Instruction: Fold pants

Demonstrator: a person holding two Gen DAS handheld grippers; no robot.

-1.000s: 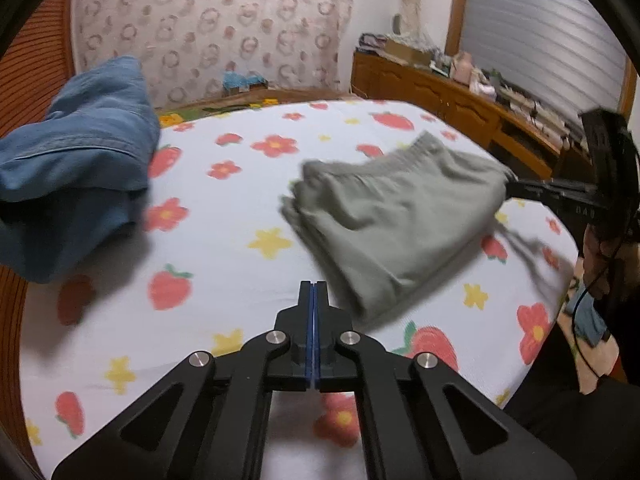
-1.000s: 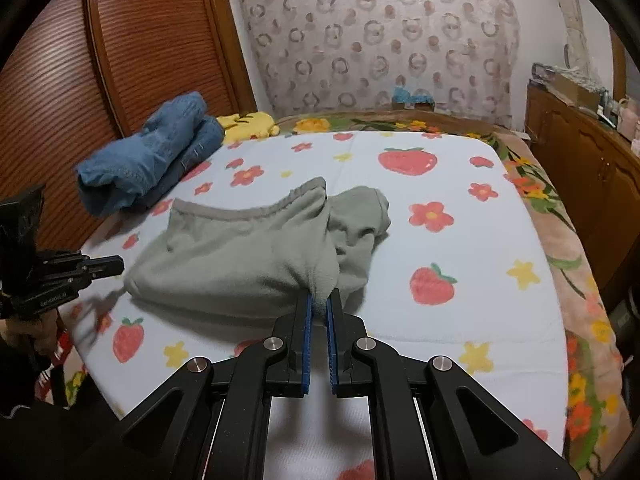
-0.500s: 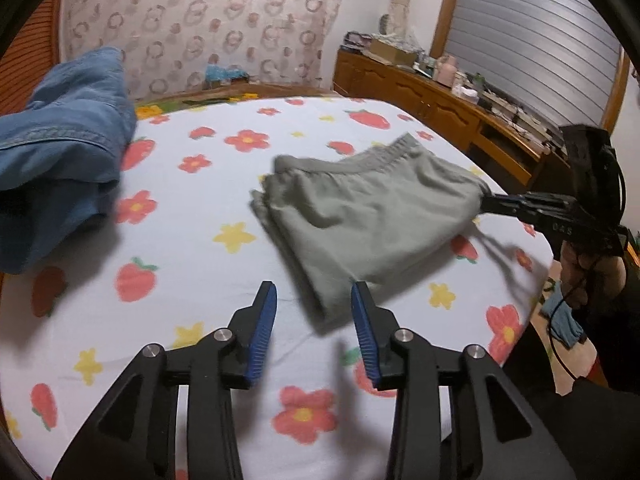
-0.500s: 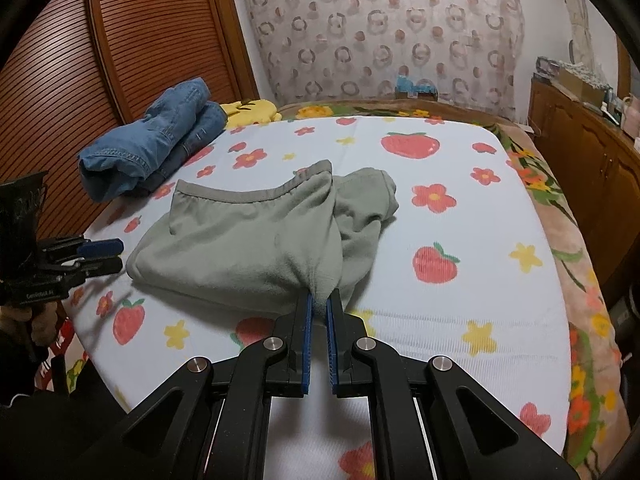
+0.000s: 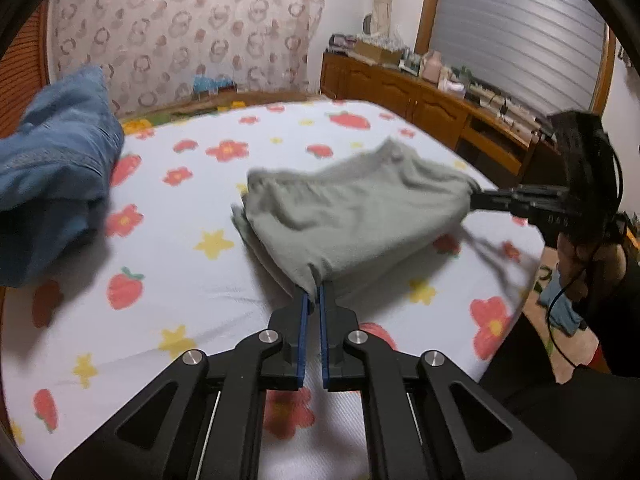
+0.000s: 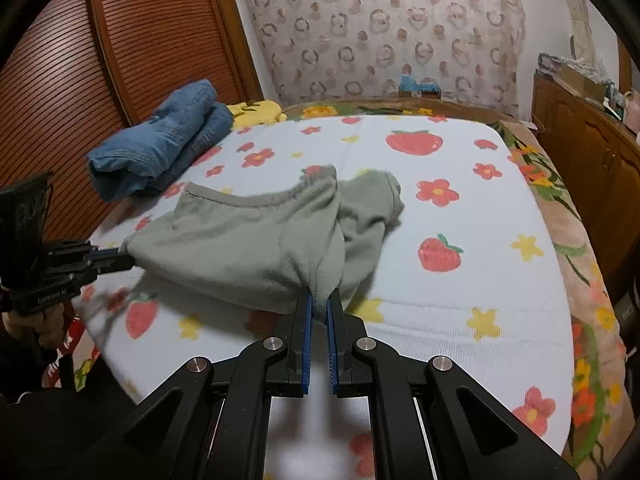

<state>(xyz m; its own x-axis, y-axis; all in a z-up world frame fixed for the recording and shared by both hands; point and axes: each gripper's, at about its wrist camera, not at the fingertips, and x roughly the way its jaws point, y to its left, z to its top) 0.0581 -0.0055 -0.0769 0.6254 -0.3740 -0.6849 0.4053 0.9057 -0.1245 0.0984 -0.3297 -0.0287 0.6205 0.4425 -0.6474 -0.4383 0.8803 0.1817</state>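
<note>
Bedsheet (image 5: pixel 192 280) in white cotton, printed with red strawberries, red flowers and yellow stars, fills both my views. On it lie the soft grey-green pants (image 5: pixel 352 216), partly folded, near the edge of the bed closest to me, elastic waistband toward the far side. My left gripper (image 5: pixel 312 300) has just snapped closed after opening briefly, and its blue-lined tips now pinch one near corner of the fabric. My right gripper (image 6: pixel 318 304) is clamped on the opposite near corner, with a fold of cloth rising between its pads. From the right wrist view I see the left gripper at the far left, biting the cloth edge; the stretch of fabric between the two corners looks drawn fairly taut and lifted slightly off the sheet. A loose pant leg (image 6: pixel 372 204) bunches behind the right-hand corner.

A pile of folded blue denim jeans (image 6: pixel 164 144) sits on the bed just beyond the pants, beside a yellow cloth (image 6: pixel 256 112). A brown slatted wardrobe door (image 6: pixel 132 48) stands behind them. A wooden sideboard (image 5: pixel 420 100) cluttered with small items runs along the other side.
</note>
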